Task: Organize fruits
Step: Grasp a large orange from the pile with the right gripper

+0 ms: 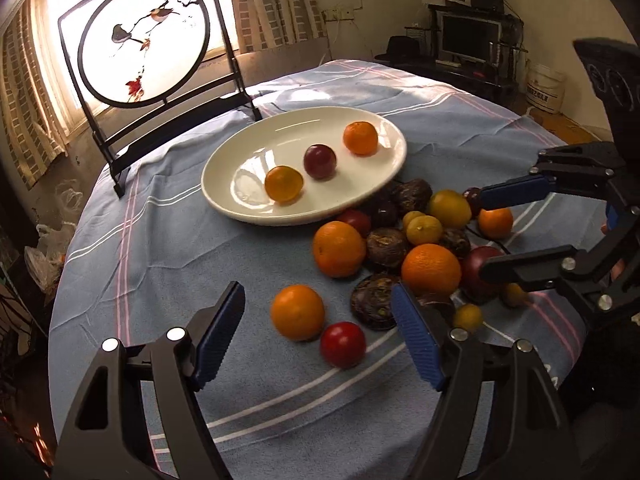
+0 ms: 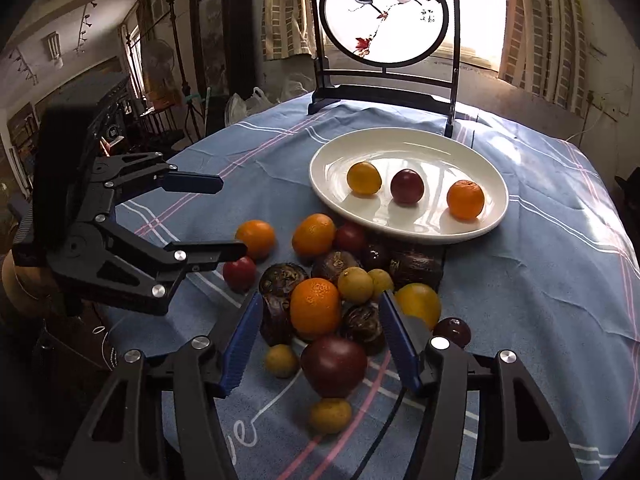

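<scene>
A white oval plate holds a yellow-orange fruit, a dark plum and an orange. A pile of loose fruit lies on the cloth beside it: oranges, yellow fruits, dark brown wrinkled fruits and red plums. My left gripper is open and empty, above an orange and a red fruit. My right gripper is open and empty, over the near side of the pile.
A round table with a blue striped cloth carries a black-framed round bird screen behind the plate. A dark cable runs across the cloth near me. Room furniture stands around the table.
</scene>
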Available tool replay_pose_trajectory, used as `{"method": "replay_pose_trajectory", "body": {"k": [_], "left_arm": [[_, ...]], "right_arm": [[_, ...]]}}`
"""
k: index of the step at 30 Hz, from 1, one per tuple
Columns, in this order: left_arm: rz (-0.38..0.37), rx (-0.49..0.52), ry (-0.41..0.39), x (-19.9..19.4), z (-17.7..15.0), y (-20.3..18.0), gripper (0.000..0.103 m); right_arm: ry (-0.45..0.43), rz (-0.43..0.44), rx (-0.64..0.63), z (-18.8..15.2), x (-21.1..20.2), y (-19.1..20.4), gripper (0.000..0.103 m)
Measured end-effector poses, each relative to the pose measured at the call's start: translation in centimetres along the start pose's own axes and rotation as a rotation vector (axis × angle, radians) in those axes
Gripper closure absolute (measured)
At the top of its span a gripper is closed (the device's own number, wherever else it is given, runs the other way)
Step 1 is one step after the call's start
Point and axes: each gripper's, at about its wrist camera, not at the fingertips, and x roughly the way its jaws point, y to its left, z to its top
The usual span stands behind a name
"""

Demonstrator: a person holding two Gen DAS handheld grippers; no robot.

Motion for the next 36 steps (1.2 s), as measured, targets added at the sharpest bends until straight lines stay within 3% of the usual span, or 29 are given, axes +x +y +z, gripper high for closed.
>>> {"method": "replay_pose_trajectory", "body": {"k": [2,4,11,15,16,23,33,36], "left_arm": [[-0.023,0.035,0.013,0.6,0.1,-1.1,0.044],[-0.033,0.033,0.038,1.5,0.3,-1.2,0.051],[-0.025,0.014,0.066,1.8,-0.2,-0.2,0.051],[-0.031,0.032,0.073,1.8,-0.3,-0.7,0.051],[-0.036,0.036,0.071,1.7,-0.2,-0.8,0.051],[-0.093,0.087,0.062,1.8,0.7,-2.6,0.051],[-0.183,0.126,0.095,3.3,1.7,-4.3,0.051],[-0.204,0.136,0.093,3.1,1.7,-4.6,0.056]], "right_arm": [[0.022,0.007,-0.009,-0.1,0.4,-0.1,0.056],[0.034,0.009,-0.02,0.0,0.9,0.0,0.057],[0.099,0.005,-0.085,0.9,3.0,1.4,0.059],[0.132,0.009,-0.063,1.2,3.6,1.5,0.066],[0.135,-0.001,-0.052,1.2,3.5,1.2,0.079],[0.111,0.104,0.07,0.2,2.3,-1.9,0.087],[0.06,0.106,0.146,-0.1,0.8,-4.2,0.084],[0.043,0.096,0.163,-0.3,0.1,-4.8,0.084]]}}
